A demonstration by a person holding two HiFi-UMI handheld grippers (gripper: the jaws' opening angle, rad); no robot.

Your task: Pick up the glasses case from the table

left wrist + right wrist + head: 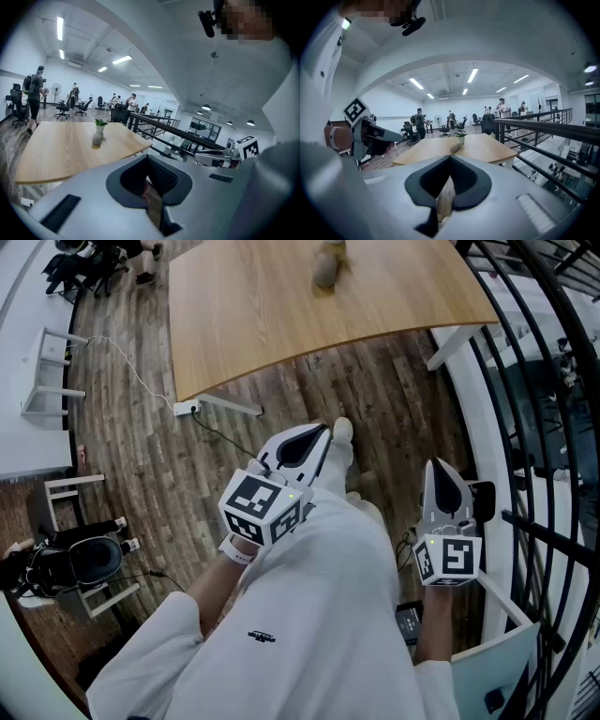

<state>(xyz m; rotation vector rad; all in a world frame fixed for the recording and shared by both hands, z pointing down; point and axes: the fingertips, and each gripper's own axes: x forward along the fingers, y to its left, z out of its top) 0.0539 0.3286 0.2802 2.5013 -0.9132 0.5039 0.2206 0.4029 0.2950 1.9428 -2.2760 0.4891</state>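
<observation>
A grey-tan oval glasses case [324, 270] lies on the far part of the wooden table [244, 315], just in front of a small potted plant [332, 246]. The left gripper view shows the case [97, 139] far ahead, and so does the right gripper view [454, 148]. Both grippers hang well short of the table, over the person's white-trousered legs. My left gripper [323, 429] is shut with nothing in it, its tips [148, 157] meeting. To its right, my right gripper [437, 467] is also shut and holds nothing, as its own view [450, 157] shows.
A black metal railing [525, 427] runs along the right side. A power strip with a white cable [185, 408] lies on the wood floor by the table leg. White stools [42, 371] stand at the left. Several people and office chairs [70, 105] are in the far room.
</observation>
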